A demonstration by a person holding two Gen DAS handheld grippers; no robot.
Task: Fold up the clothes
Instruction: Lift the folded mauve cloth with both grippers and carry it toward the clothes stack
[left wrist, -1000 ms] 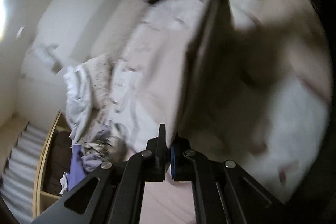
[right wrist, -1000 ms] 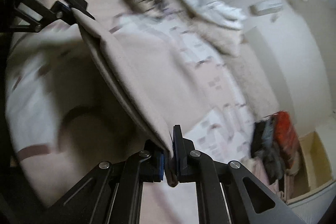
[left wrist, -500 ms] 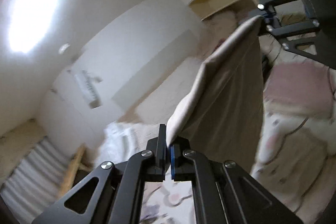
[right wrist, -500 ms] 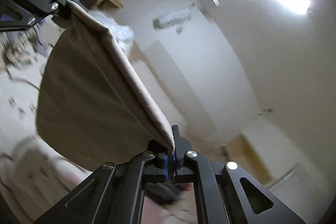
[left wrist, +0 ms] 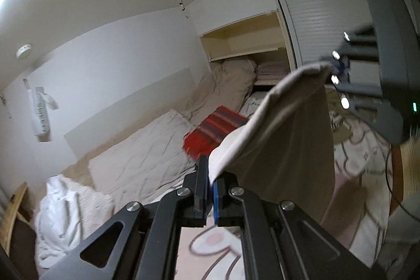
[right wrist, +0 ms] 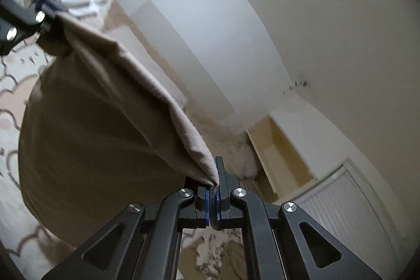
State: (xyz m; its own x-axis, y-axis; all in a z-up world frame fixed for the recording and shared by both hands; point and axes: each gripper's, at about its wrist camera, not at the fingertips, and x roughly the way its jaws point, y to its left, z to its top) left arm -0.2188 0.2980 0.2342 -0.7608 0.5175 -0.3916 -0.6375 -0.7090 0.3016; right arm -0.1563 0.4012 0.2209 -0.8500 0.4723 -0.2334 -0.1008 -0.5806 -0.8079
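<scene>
The left hand-held gripper (left wrist: 209, 176) is pressed together on one top corner of a beige cloth (left wrist: 283, 148), and the right hand-held gripper (right wrist: 214, 184) is pinching the opposite corner the same way. The cloth hangs in the air between the two, its upper edge sagging from one to the other and the rest draping down below them, clear of the bed (left wrist: 147, 156). Ahead of the left hand-held gripper and just beyond the cloth's edge lies a red striped blanket (left wrist: 214, 131) on the bed. Down to the left of that hand-held gripper sits a heap of white laundry (left wrist: 59, 211). Beneath the hanging cloth is a pale sheet with a pink pattern (left wrist: 362, 156).
</scene>
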